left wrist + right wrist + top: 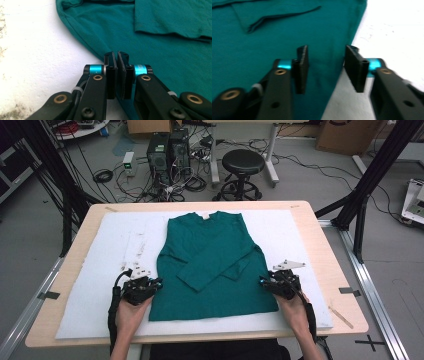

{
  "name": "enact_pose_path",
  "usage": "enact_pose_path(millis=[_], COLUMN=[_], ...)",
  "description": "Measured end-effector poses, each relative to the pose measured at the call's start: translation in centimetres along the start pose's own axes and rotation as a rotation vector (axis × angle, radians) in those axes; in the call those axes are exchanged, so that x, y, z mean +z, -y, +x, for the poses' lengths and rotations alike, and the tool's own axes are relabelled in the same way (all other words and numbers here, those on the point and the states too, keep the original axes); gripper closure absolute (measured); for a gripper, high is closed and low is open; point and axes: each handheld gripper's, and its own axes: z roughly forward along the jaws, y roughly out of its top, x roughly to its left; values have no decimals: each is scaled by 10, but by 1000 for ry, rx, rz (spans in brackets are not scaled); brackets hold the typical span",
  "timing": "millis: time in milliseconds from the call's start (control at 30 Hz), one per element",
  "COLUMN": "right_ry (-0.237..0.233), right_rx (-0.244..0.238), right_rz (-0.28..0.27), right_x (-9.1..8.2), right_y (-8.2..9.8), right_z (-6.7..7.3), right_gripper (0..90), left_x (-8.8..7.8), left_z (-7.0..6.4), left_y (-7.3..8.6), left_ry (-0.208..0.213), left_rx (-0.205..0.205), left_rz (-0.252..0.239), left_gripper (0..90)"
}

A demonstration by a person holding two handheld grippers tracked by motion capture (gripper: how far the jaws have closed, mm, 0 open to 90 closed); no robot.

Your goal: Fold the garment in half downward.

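The right gripper point(325, 66) stands over the edge of a green shirt point(262, 37), its jaws apart with the hem running between them. One jaw sits over the shirt, the other over the white pad point(397, 27). A folded sleeve point(274, 12) lies farther off on the shirt.

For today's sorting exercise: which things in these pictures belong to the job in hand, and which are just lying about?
In the job:
- shirt, green, sleeves folded across
- left tool, shut on the shirt's edge
- right tool, open astride the other edge
- white pad under the shirt

Lying about:
- stool
- computers
- floor cables
- boxes
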Motion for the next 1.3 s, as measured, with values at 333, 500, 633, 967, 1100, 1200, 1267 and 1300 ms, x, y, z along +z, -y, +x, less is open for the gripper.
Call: enact_pose_path(millis=[333,500,633,967,1100,1200,1267,1300], right_ry=[-69,-98,-142,-166,-179,-186,-188,-193], right_rx=[34,43,51,-9,-18,-24,-34,-32], right_rz=[-2,-1,-3,-16,-30,-35,-36,-36], right_x=[1,-4,-11,-40,-50,-59,-64,-67], right_y=[0,4,12,41,54,63,69,71], right_z=[-5,-7,-8,9,15,21,23,25], right_gripper=[876,878,878,877,876,876,876,876], left_x=[0,-3,-10,-34,-46,-54,-58,-58], left_z=[1,0,0,-18,-26,-33,-36,-36], left_y=[0,2,7,27,39,46,50,50], left_ry=[9,18,55,75,88,94,101,101], left_rx=[-6,6,-1,64,79,88,92,92], left_rz=[-3,-1,4,7,0,-5,-3,-3], left_gripper=[866,869,870,869,869,869,869,869])
